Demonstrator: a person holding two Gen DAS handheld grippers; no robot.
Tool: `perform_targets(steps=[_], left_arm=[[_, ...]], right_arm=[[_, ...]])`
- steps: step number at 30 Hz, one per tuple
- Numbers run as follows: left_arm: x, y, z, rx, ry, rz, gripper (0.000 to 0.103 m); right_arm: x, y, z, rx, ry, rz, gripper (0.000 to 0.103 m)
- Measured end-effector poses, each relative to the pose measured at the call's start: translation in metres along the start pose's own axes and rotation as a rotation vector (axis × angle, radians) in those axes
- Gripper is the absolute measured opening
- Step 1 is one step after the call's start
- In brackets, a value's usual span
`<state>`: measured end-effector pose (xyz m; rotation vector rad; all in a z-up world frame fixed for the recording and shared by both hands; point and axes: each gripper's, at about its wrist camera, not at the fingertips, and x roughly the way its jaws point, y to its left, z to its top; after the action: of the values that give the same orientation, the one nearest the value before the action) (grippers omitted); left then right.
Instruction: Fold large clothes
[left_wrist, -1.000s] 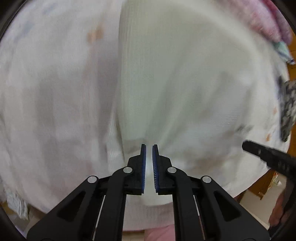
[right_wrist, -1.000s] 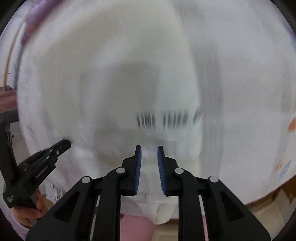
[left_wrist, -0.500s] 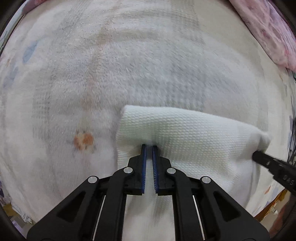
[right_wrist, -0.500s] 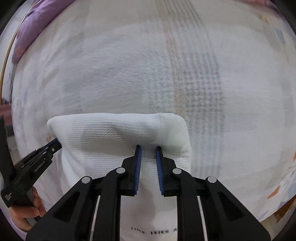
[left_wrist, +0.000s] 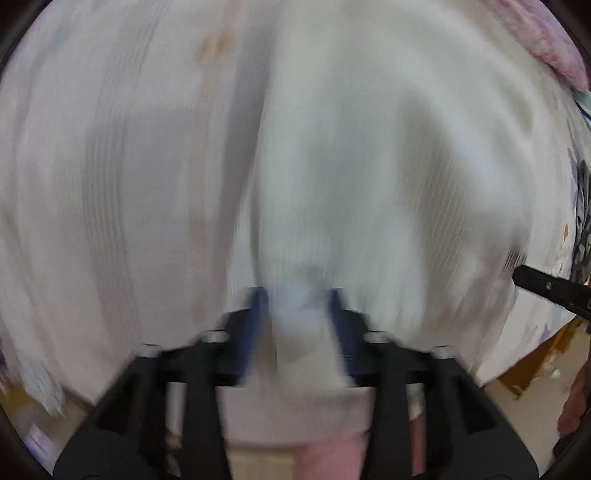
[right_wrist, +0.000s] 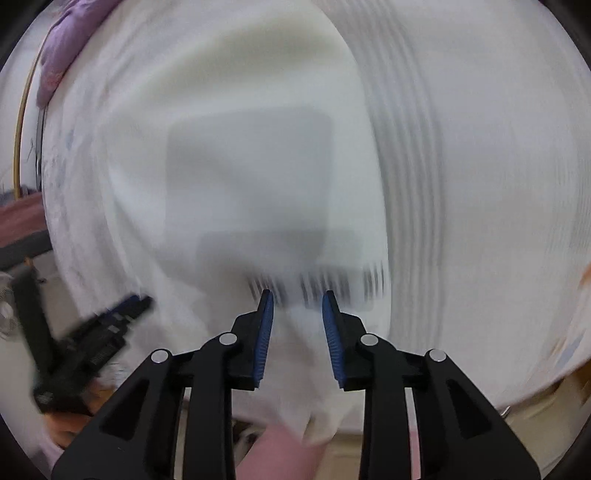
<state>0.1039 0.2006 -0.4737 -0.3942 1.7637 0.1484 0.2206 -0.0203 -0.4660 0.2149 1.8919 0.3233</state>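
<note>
A white waffle-knit garment (left_wrist: 369, 177) lies spread on the pale fleece bed cover (left_wrist: 110, 184); both views are motion-blurred. My left gripper (left_wrist: 297, 314) hangs over its near edge with the jaws apart and no cloth pinched. In the right wrist view the same garment (right_wrist: 240, 166) shows a line of dark lettering (right_wrist: 317, 284) just beyond my right gripper (right_wrist: 297, 314), which is open too. The right gripper's tip (left_wrist: 546, 286) shows at the right edge of the left view, and the left gripper (right_wrist: 96, 339) at the lower left of the right view.
A pink cloth (left_wrist: 554, 48) lies at the far right corner of the bed and a purple one (right_wrist: 66, 51) at the far left. A dark patterned item (left_wrist: 581, 221) lies at the right edge. The bed's near edge and floor (left_wrist: 535, 376) run below the grippers.
Both grippers have opened and let go of the white garment, then pulled back toward the bed's near edge. The garment, folded small half a second ago, now lies spread long again.
</note>
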Motion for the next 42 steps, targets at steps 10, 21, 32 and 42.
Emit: perform_targets(steps=[10, 21, 32, 42], left_arm=[[-0.012, 0.042, -0.066, -0.154, -0.12, -0.197, 0.005], [-0.019, 0.083, -0.066, -0.187, -0.154, -0.051, 0.005], [-0.012, 0.077, -0.039, -0.088, -0.012, 0.109, 0.042], [-0.077, 0.031, -0.003, -0.032, -0.208, 0.067, 0.003]], right_arm=[[0.008, -0.02, -0.062, 0.073, 0.071, -0.02, 0.032], [-0.008, 0.018, -0.043, -0.032, -0.019, -0.004, 0.032], [0.054, 0.037, -0.02, -0.07, 0.059, -0.086, 0.034], [-0.009, 0.04, -0.023, -0.135, -0.055, 0.009, 0.035]])
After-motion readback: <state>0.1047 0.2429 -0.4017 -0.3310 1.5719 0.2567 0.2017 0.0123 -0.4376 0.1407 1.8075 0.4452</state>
